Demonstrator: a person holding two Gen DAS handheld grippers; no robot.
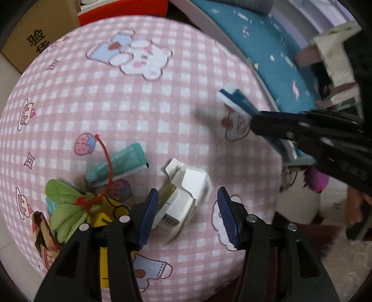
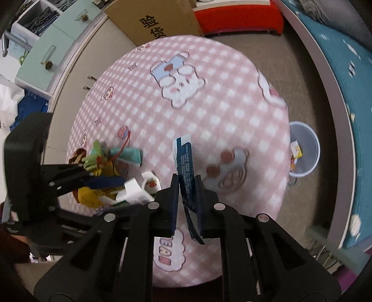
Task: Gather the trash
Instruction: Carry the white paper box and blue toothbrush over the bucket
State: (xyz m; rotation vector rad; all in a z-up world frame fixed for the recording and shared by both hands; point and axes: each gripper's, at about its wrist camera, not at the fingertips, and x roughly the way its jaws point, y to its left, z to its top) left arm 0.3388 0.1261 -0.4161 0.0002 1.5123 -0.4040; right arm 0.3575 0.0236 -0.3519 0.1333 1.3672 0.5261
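Pink gingham tablecloth (image 2: 232, 111) w/ cartoon bears covers a round table; grey carpet around it, teal bedspread (image 2: 337, 76) along the right edge.

Nearest in the right wrist view, the right gripper (image 2: 187, 185) is clamped tight on a dark blue wrapper (image 2: 184, 160). Wrapper is a flat strip, long axis running along the fingers, white torn end pointing away from the camera over the cloth, other end trailing back btwn the pads. It hangs above the table, not lying on it.

Left gripper (image 1: 186, 216) points steeply down at the cloth, fingers apart and gripping nothing; a crumpled white carton (image 1: 186, 192) lies btwn them, against the left pad.

Just beyond, a trash cluster: teal tube (image 1: 118, 162) w/ long axis slanting up-right, green leaf bits (image 1: 62, 204) tied w/ red string (image 1: 108, 167), a yellow wrapper (image 1: 109, 209).

Farther out, off the table's right edge on the carpet, a translucent bin (image 2: 307, 151) w/ some scraps inside. Cardboard box (image 2: 158, 21) w/ printed characters stands at the back.
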